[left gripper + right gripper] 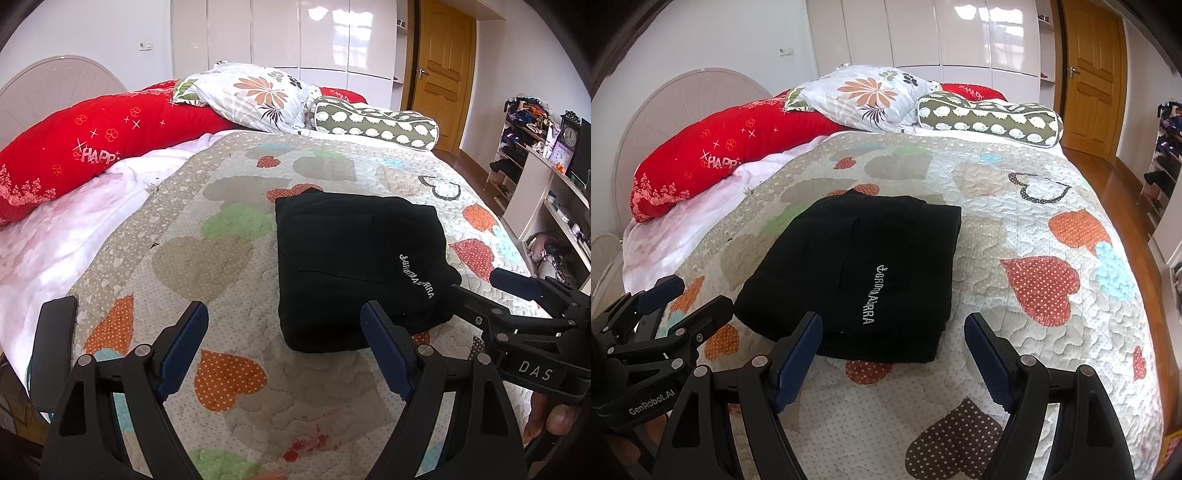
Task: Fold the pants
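I hold my left gripper (pixel 282 345) and right gripper (pixel 893 356) spread and empty at the frame bottom, because the black pants (pixel 857 273) lie folded mid-frame on the bed (pixel 1034 229).

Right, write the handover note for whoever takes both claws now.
Left claw: open, empty, held above the quilt, just left of the pants.
Right claw: open, empty, at the near edge of the pants, not touching them.
Pants: black, folded into a compact rectangle, lying flat mid-quilt, white lettering facing up.
Done: the folding looks complete; edges appear stacked fairly evenly.
Left: probably nothing beyond a check of the layers at the near edge; tidy only if one sticks out.
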